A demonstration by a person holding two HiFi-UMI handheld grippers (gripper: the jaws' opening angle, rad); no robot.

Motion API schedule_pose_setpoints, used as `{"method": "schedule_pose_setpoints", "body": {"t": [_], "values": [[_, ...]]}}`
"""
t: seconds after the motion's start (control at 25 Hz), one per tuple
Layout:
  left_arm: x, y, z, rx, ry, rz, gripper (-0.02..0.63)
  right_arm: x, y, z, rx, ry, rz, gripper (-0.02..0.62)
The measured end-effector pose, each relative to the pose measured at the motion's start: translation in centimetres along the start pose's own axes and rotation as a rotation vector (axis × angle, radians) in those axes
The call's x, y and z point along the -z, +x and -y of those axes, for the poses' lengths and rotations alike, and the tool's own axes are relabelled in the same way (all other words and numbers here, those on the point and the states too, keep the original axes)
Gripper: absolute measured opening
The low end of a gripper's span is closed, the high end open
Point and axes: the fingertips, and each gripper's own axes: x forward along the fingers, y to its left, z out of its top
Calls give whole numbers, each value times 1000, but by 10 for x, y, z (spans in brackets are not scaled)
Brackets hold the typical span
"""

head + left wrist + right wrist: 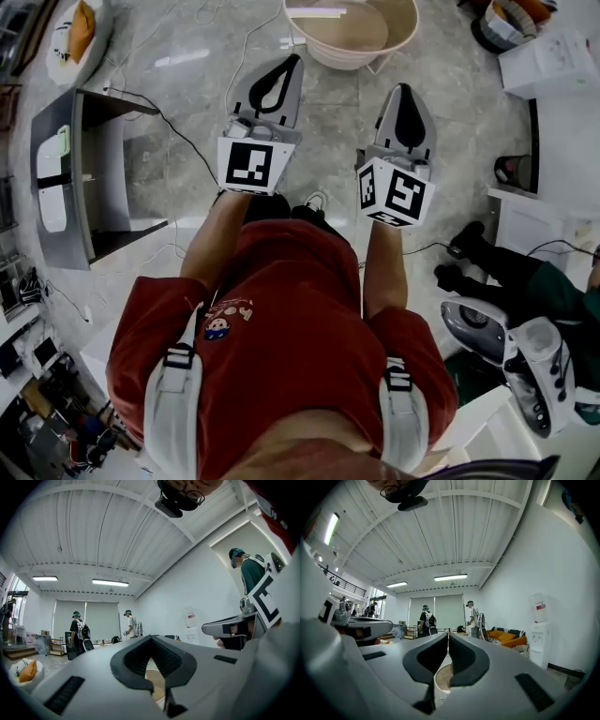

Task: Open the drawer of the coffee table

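Observation:
From the head view I look down on a person in a red shirt who holds both grippers out level over a marbled floor. Ahead of them stands the round coffee table (352, 36), with a cream rim and a wooden top; no drawer shows on it. The left gripper (291, 60) is shut and empty, its tip just short of the table's rim. To its right and a bit further back, the right gripper (404, 88) is also shut and empty. In each gripper view the jaws of the left gripper (151, 638) and the right gripper (448, 633) meet, and the table (442, 679) shows through the gap below.
A grey cabinet (66, 178) stands at the left with a cable (178, 131) trailing across the floor. A white box (553, 58) sits at the top right. At the right are a seated person in green (553, 286) and a white appliance (511, 342). Other people (425, 619) stand far off.

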Motion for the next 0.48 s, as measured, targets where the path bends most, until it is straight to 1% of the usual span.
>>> {"method": "schedule_pose_setpoints", "body": {"t": [0.12, 0.24, 0.36, 0.48], "values": [[15, 5, 6, 5, -5, -11, 8, 15, 2, 3, -5, 3, -23, 23], [33, 7, 1, 7, -20, -34, 8, 32, 8, -3, -9, 4, -57, 23], [51, 17, -14, 15, -30, -53, 9, 47, 25, -11, 0, -2, -88, 23], [71, 33, -39, 34, -35, -69, 9, 62, 50, -24, 13, -18, -119, 23]]}}
